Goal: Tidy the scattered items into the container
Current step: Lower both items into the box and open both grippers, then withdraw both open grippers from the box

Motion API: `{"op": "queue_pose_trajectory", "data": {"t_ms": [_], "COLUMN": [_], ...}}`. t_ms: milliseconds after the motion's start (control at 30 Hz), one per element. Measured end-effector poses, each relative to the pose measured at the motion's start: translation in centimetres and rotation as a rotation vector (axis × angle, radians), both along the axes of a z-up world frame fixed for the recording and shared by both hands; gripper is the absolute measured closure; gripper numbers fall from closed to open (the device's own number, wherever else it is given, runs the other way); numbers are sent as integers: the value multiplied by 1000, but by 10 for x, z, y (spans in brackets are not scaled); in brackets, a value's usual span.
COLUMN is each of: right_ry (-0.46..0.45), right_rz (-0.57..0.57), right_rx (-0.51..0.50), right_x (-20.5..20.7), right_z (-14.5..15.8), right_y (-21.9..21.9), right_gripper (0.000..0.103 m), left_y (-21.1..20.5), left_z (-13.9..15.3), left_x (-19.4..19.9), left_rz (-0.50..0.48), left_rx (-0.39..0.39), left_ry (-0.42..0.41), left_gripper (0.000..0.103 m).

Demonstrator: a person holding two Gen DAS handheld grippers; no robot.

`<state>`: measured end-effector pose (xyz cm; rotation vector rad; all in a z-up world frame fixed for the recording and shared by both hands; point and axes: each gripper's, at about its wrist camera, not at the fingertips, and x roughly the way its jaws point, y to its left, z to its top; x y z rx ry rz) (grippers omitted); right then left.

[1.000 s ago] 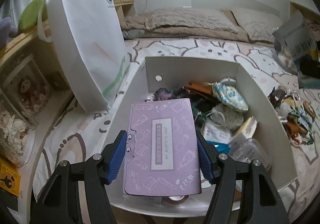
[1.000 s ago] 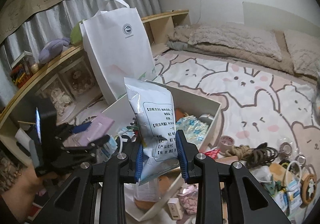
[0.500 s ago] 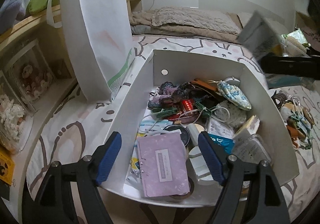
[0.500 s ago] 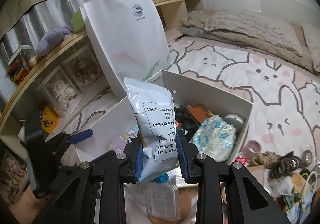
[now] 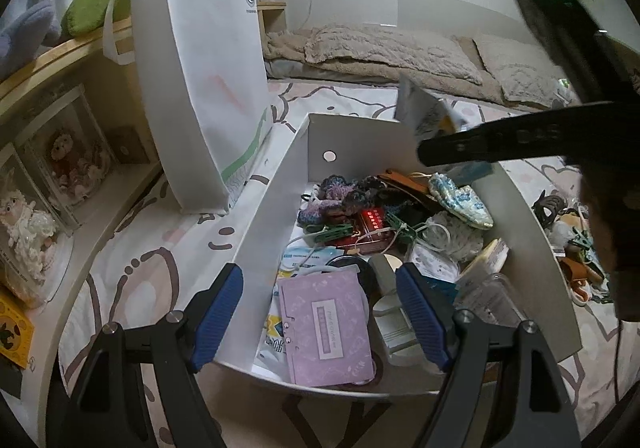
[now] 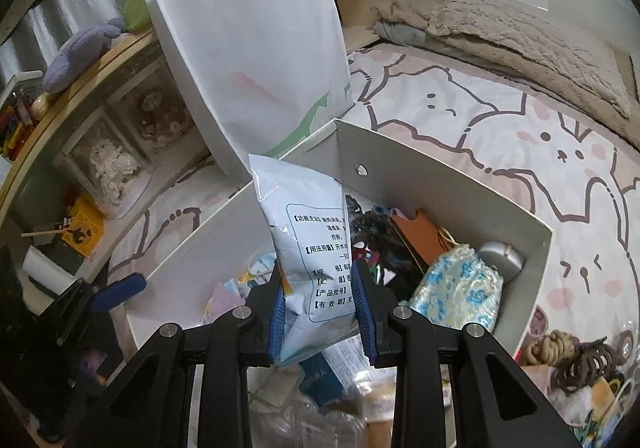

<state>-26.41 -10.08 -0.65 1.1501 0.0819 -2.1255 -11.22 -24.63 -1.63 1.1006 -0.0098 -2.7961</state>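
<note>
A white cardboard box (image 5: 276, 207) on the bed holds several small items. A purple packet (image 5: 326, 328) lies flat at its near end. My left gripper (image 5: 320, 312) is open and empty, its blue fingers spread above the box's near edge, either side of the packet. My right gripper (image 6: 320, 312) is shut on a white pouch (image 6: 308, 244) with printed text, held upright over the box (image 6: 440, 167). The right gripper's dark body (image 5: 520, 139) and the pouch top (image 5: 424, 107) show over the box's far right in the left wrist view.
A tall white paper bag (image 5: 200, 79) stands just left of the box. A wooden shelf (image 5: 48, 127) with dolls runs along the left. Scattered small items (image 6: 572, 352) lie on the bedsheet right of the box. Pillows (image 5: 392, 47) lie at the back.
My left gripper opened and let the purple packet drop into the box, then drew back. My right gripper carried the pouch left, over the box.
</note>
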Motion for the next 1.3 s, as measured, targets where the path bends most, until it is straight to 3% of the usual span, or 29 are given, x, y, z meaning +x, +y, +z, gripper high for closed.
{"op": "queue_pose_trajectory", "data": {"t_ms": [133, 200, 267, 300, 333, 367, 767, 1300], "right_ry": [-44, -60, -66, -68, -66, -62, -78, 21], "right_rz": [18, 17, 6, -9, -22, -31, -84, -112], "right_rx": [7, 12, 14, 12, 5, -4, -65, -107], "right_x": [-11, -15, -18, -19, -19, -19, -9, 26], "right_z": [-4, -7, -10, -11, -11, -11, -7, 22], "right_y": [-10, -13, -16, -16, -15, -14, 12, 60], "right_gripper": [71, 70, 64, 41, 10, 1, 0, 0], "left_y": [0, 0, 2, 3, 3, 4, 5, 23], "left_z": [4, 7, 9, 9, 10, 10, 16, 32], "left_x": [5, 8, 11, 12, 13, 14, 17, 28], "left_rz": [2, 8, 10, 10, 10, 12, 39, 44], "left_rx": [3, -4, -9, -8, -4, 0, 24, 36], "left_ry": [8, 17, 26, 27, 27, 27, 29, 65], "left_gripper": [22, 14, 11, 10, 7, 5, 0, 0]}}
